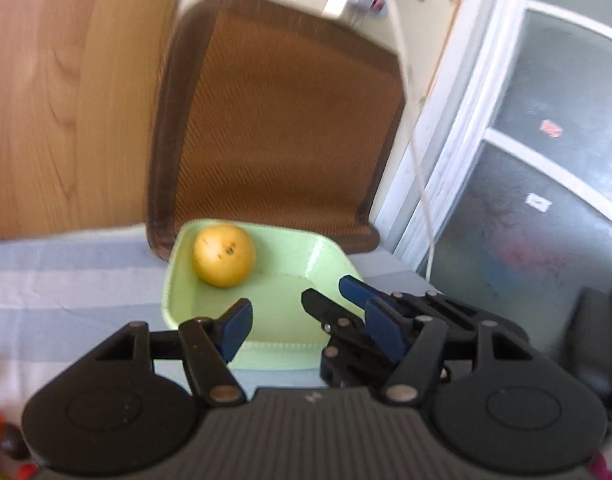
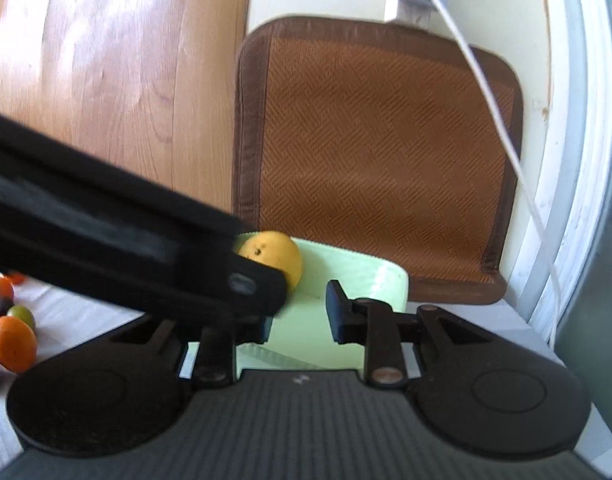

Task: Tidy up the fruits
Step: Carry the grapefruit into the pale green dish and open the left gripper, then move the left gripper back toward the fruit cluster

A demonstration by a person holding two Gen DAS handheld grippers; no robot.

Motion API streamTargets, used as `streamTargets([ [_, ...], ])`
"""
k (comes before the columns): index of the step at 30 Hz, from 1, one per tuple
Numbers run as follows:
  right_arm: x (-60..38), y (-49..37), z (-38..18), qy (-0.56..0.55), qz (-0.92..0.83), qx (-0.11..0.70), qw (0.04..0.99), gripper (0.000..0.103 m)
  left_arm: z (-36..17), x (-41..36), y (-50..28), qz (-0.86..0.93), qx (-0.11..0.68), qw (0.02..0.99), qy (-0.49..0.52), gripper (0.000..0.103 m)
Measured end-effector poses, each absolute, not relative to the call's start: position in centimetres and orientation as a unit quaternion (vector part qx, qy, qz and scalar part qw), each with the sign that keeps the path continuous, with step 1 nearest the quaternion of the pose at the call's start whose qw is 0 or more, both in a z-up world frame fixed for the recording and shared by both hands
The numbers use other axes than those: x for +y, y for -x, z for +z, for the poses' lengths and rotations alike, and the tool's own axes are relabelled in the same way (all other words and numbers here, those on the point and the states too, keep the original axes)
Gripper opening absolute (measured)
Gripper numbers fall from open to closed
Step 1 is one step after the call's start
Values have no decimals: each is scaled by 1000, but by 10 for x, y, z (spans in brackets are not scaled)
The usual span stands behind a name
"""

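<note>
Two grippers crowd together at the near edge of a pale green dish (image 1: pixel 174 280), which sits on a striped cloth (image 1: pixel 66 272).

From the left wrist camera, we see the left gripper (image 1: pixel 302 320) released, its blue pads (image 1: pixel 238 328) standing apart over the dish floor with nothing between them. At about three o'clock, extra black and blue parts overlap its finger. We cannot separate them cleanly.

From the right wrist camera, we see the right gripper (image 2: pixel 300 320) drawn in to a narrow gap and empty. A black bar of the left gripper crosses from nine o'clock and hides part of its left finger.

One round yellow fruit (image 1: pixel 224 255) lies inside the dish, in the far corner at about ten o'clock. It has small dark specks on its skin, and neither gripper touches it.

At nine o'clock in the right view, well apart from the dish, we see several small fruits on the cloth, among them an orange fruit (image 2: pixel 13 344) and a green fruit (image 2: pixel 22 316).

Beyond the dish, at twelve o'clock, a brown woven mat (image 1: pixel 282 120) leans upright against the wall. A white cable (image 1: pixel 417 168) hangs down at about two o'clock.
</note>
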State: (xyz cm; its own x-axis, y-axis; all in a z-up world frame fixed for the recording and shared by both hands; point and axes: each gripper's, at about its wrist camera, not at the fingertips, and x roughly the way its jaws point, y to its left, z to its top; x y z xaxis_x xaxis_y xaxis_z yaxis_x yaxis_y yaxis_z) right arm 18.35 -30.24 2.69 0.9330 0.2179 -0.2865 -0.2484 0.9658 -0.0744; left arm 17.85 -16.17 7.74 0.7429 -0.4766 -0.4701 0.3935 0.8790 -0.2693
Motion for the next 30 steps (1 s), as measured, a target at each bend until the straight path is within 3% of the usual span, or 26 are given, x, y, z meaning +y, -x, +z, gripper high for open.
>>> streamTargets([
  [5, -301, -156, 35, 34, 114, 109, 987, 32, 90, -132, -103, -225, 218, 950, 22, 73],
  [14, -283, -96, 31, 2, 144, 141, 979, 33, 59, -78, -25, -182, 228, 957, -8, 74],
  [19, -265, -78, 27, -31, 167, 174, 970, 35, 35, -58, -2, -151, 238, 959, -18, 74],
  [22, -254, -62, 20, -49, 177, 181, 966, 49, 23, -47, 2, -131, 256, 958, -6, 74],
  [30, -247, -67, 14, -72, 186, 221, 955, 49, 19, -25, -3, -114, 268, 956, 41, 72],
])
